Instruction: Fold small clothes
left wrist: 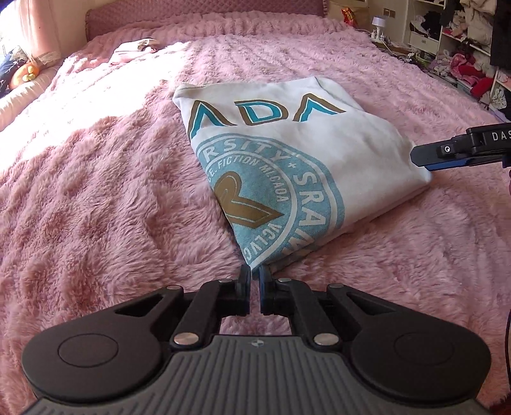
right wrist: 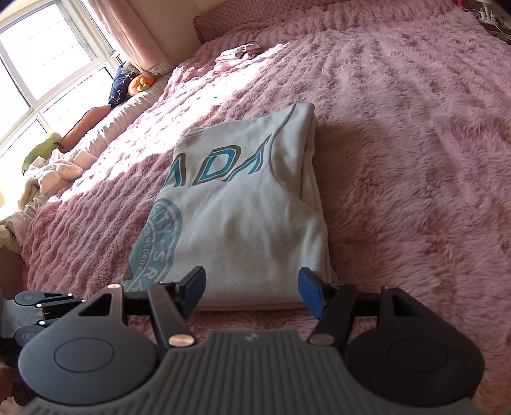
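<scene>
Folded shirt on bed, tongs at two of its corners.

Shirt [left wrist: 287, 153] lies mid-bed [left wrist: 95, 191]. Left tongs [left wrist: 254, 274] at its near corner; right tongs [right wrist: 252, 287] straddle the near edge by another corner. Small garment [left wrist: 134, 49] lies far behind, toward the headboard [left wrist: 204, 12]; shelves [left wrist: 463, 38] stand right of the bed.

surface materials
you see a matt cotton-like shirt [left wrist: 319, 140] on a shaggy plush blanket [left wrist: 95, 191].

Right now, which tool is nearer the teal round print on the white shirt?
Left. The left tool is shut at the shirt corner bearing the round print; the right tool stands open at the plain corner.
</scene>
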Demonstrator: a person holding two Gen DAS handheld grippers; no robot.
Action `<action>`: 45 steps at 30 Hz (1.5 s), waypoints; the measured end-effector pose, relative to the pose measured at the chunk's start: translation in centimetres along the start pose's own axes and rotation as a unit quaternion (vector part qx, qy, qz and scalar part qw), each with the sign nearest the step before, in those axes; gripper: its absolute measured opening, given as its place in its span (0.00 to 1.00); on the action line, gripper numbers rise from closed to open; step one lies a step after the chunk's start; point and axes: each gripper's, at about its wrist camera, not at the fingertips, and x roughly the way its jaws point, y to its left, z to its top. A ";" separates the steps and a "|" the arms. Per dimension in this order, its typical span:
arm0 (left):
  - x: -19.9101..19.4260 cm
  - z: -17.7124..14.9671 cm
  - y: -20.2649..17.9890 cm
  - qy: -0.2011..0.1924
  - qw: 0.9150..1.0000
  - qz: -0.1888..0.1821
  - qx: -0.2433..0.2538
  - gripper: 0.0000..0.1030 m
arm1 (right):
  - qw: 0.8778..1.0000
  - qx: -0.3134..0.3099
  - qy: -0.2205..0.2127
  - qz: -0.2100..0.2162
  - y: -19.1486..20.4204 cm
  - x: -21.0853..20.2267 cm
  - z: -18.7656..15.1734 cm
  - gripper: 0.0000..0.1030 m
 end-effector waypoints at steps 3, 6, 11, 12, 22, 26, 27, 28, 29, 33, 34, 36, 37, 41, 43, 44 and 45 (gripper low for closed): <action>-1.7 1.3 0.3 -0.035 0.999 -0.005 -0.011 0.07 | 0.999 -0.021 -0.044 0.013 0.6 -0.8 1.9 0.63; -1.5 3.0 0.2 -0.067 0.996 -0.052 -0.034 0.07 | 0.997 -0.033 -0.065 0.032 1.5 0.0 3.6 0.63; 1.5 4.0 -1.0 -0.059 0.993 -0.086 -0.053 0.10 | 0.994 -0.065 -0.077 0.051 3.2 2.4 5.0 0.63; 2.2 3.8 -0.9 -0.049 0.993 -0.091 -0.061 0.10 | 0.993 -0.069 -0.079 0.054 3.3 2.9 5.4 0.63; 4.0 1.5 0.3 -0.018 0.987 -0.105 -0.120 0.12 | 0.996 -0.021 -0.006 -0.085 -1.2 11.0 9.9 0.67; 3.1 2.8 -0.5 -0.014 0.989 -0.084 -0.117 0.20 | 0.997 0.009 -0.022 -0.076 -2.6 9.4 9.3 0.66; 2.7 3.1 -0.8 -0.015 0.990 -0.076 -0.117 0.30 | 0.997 0.008 -0.037 -0.073 -2.3 8.1 9.0 0.66; 2.2 3.5 -1.2 -0.018 0.991 -0.062 -0.114 0.47 | 0.996 0.002 -0.050 -0.070 -1.6 6.7 8.6 0.66; 1.7 3.8 -1.6 -0.021 0.992 -0.050 -0.111 0.55 | 0.996 -0.006 -0.061 -0.067 -0.7 5.2 8.2 0.66; -1.2 5.2 -3.3 -0.037 0.994 0.012 -0.101 0.74 | 0.989 -0.065 -0.084 -0.099 4.0 -0.3 5.8 0.71; -2.0 5.5 -3.6 -0.038 0.993 0.029 -0.107 0.82 | 0.986 -0.081 -0.089 -0.119 5.2 -1.5 5.0 0.72; -3.5 5.7 -4.1 -0.045 0.990 0.050 -0.121 0.85 | 0.976 -0.108 -0.093 -0.162 7.3 -3.8 3.4 0.80; -4.2 5.7 -4.3 -0.047 0.989 0.058 -0.129 0.85 | 0.972 -0.115 -0.097 -0.179 8.1 -4.5 2.8 0.79; -6.4 5.4 -5.1 -0.044 0.984 0.075 -0.154 0.85 | 0.958 -0.144 -0.102 -0.227 11.2 -7.7 -0.3 0.79; -7.4 5.0 -5.4 -0.045 0.983 0.079 -0.162 0.85 | 0.957 -0.142 -0.097 -0.235 12.1 -8.8 -1.5 0.79; -8.0 4.6 -5.6 -0.047 0.982 0.080 -0.166 0.86 | 0.956 -0.141 -0.094 -0.238 12.6 -9.3 -2.0 0.79; -8.5 4.3 -5.9 -0.046 0.981 0.084 -0.168 0.86 | 0.956 -0.139 -0.089 -0.242 13.1 -9.7 -2.5 0.79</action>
